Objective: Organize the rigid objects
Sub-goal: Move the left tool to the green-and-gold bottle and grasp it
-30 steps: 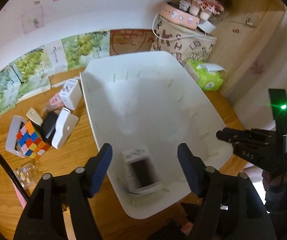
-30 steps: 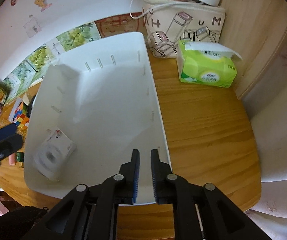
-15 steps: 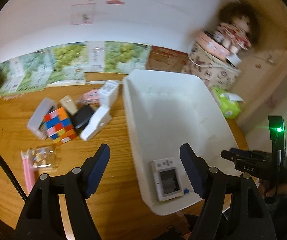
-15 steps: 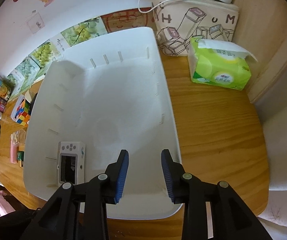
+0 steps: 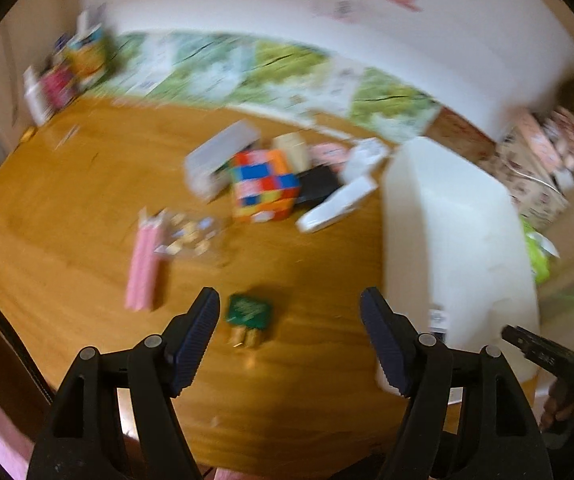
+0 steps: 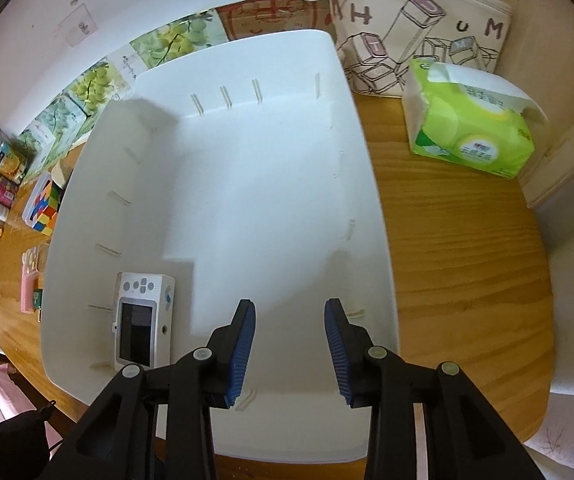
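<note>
My left gripper (image 5: 289,312) is open over the wooden table, with a small green battery pack (image 5: 249,312) lying below, just inside its left finger, untouched. Beyond it lie a colourful puzzle cube (image 5: 265,186), a pink strip (image 5: 143,264), a clear packet (image 5: 191,232), a flat white box (image 5: 339,204) and a black item (image 5: 317,186). This view is blurred. My right gripper (image 6: 290,320) is open over the near end of the white bin (image 6: 267,184), nothing between its fingers. A white handheld device (image 6: 143,316) lies flat in the bin's near left corner.
A green tissue pack (image 6: 467,120) and a printed tote bag (image 6: 419,32) stand right of and behind the bin (image 5: 447,220). Small boxes (image 5: 71,68) crowd the table's far left corner. Fruit-print cards (image 5: 247,72) line the wall. A hand (image 5: 563,412) shows at the lower right.
My left gripper has swung left, off the bin and over the table with the loose items. My right gripper has gone from shut to open. The white device has settled flat in the bin.
</note>
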Demonstrator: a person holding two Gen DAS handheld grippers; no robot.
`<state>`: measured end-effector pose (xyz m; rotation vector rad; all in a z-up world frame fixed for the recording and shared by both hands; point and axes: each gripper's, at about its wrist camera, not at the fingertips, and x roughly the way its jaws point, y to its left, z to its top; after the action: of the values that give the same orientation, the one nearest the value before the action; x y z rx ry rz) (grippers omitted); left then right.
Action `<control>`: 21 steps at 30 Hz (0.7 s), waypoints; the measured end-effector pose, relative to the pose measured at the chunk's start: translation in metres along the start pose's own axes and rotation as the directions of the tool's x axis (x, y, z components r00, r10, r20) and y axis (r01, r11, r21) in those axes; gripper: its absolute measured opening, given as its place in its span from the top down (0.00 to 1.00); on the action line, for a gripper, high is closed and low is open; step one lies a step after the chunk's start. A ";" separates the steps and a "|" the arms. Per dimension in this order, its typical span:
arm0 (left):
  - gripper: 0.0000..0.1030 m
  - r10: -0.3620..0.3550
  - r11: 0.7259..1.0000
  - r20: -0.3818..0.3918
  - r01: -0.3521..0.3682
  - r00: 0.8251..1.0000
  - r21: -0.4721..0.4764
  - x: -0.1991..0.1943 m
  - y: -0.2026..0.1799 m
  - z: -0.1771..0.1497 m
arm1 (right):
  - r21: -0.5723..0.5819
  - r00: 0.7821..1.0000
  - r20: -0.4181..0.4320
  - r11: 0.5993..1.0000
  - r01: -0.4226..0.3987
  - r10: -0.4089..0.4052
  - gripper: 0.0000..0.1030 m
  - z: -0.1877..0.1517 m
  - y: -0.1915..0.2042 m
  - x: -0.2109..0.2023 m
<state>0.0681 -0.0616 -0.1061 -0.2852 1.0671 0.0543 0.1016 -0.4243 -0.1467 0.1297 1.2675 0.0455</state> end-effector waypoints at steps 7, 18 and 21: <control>0.26 0.053 0.991 -0.064 -0.060 0.997 -0.120 0.011 0.037 -0.013 | -0.043 0.999 -0.029 0.999 0.026 -0.027 0.83 0.005 0.008 0.008; 0.26 0.082 0.967 -0.185 -0.123 0.979 -0.222 0.040 0.077 -0.016 | -0.008 0.999 -0.045 0.999 -0.031 0.030 0.99 0.013 0.003 0.007; 0.26 0.077 0.959 -0.223 -0.133 0.972 -0.249 0.049 0.085 -0.016 | 0.000 0.996 -0.050 0.997 -0.077 0.077 0.99 0.015 0.007 0.007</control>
<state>0.0627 0.0115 -0.1735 -0.4819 1.2885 0.2687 0.1186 -0.4180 -0.1478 0.1768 1.3125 0.1164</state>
